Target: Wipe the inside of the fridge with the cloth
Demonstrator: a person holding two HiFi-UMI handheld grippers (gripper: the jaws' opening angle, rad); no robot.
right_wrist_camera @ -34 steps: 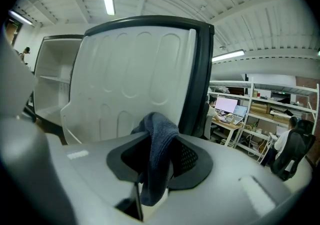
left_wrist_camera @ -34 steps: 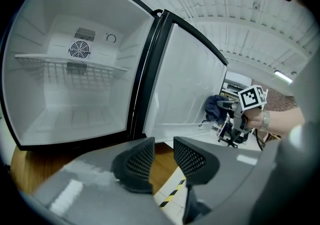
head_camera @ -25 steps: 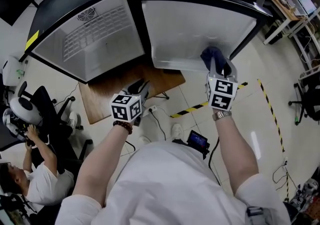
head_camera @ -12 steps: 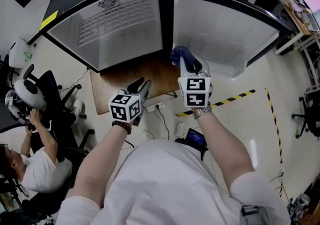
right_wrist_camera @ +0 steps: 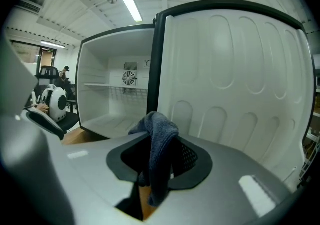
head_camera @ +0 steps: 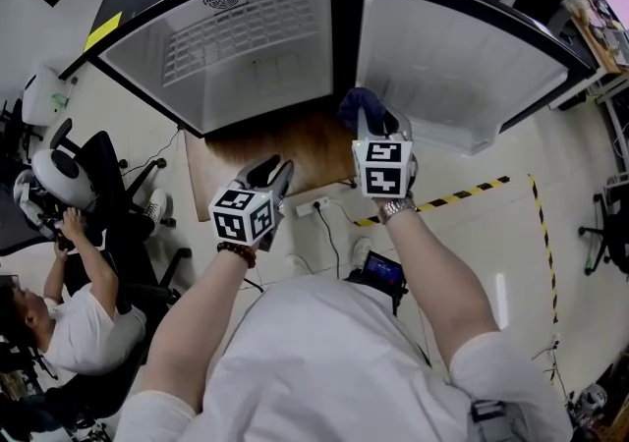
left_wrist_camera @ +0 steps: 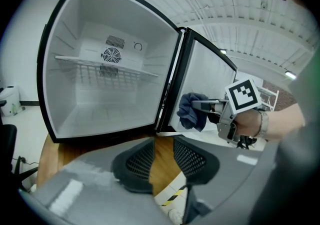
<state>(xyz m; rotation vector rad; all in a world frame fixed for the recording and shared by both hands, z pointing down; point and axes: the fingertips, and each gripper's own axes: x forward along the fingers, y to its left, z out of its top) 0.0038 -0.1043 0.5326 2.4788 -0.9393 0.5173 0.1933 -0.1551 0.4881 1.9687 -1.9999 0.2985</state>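
Hanging limp from the right gripper's (right_wrist_camera: 159,164) closed fingers (right_wrist_camera: 189,156) just before the open fridge door (right_wrist_camera: 235,84), the soft, light cloth (right_wrist_camera: 160,134) wants a bunched pinch, while the left gripper's (left_wrist_camera: 164,155) half-parted fingers hold nothing.

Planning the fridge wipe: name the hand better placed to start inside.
Right. The right tool clamps the blue cloth beside the open fridge; the left tool is empty, jaws apart.

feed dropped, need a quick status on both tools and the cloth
Right tool shut on dark blue cloth, beside the open white-lined door of the black fridge. Left tool open, empty. Cavity unobstructed.
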